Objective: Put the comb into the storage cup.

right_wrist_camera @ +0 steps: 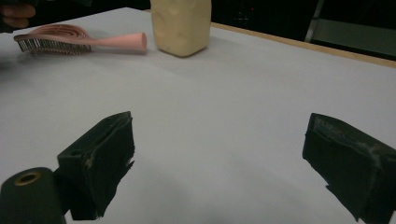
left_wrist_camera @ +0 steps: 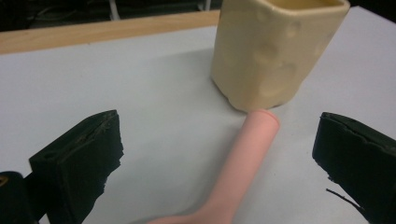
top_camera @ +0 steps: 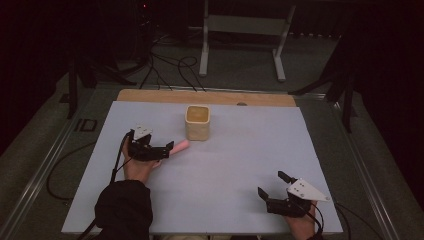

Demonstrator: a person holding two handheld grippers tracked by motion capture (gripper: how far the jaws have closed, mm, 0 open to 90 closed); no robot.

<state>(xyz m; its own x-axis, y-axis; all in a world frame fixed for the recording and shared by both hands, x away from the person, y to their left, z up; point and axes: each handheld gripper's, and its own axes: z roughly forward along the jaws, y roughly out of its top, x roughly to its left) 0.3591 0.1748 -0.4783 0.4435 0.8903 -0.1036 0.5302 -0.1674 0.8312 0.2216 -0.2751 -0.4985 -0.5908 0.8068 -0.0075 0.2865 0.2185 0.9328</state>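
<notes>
A pink hairbrush lies flat on the pale mat, bristles down. Its handle points at a cream square cup and its tip almost touches the cup's base. My left gripper hovers over the brush, open. Its jaws stand wide on either side of the handle and touch nothing. The brush head is hidden under that gripper in the high view. My right gripper is open and empty near the front right of the mat, facing the cup from afar.
The pale mat covers most of the table, with a wooden strip along the far edge. Cables and a white metal stand sit on the floor beyond the table. A dark frame rail runs along the left side.
</notes>
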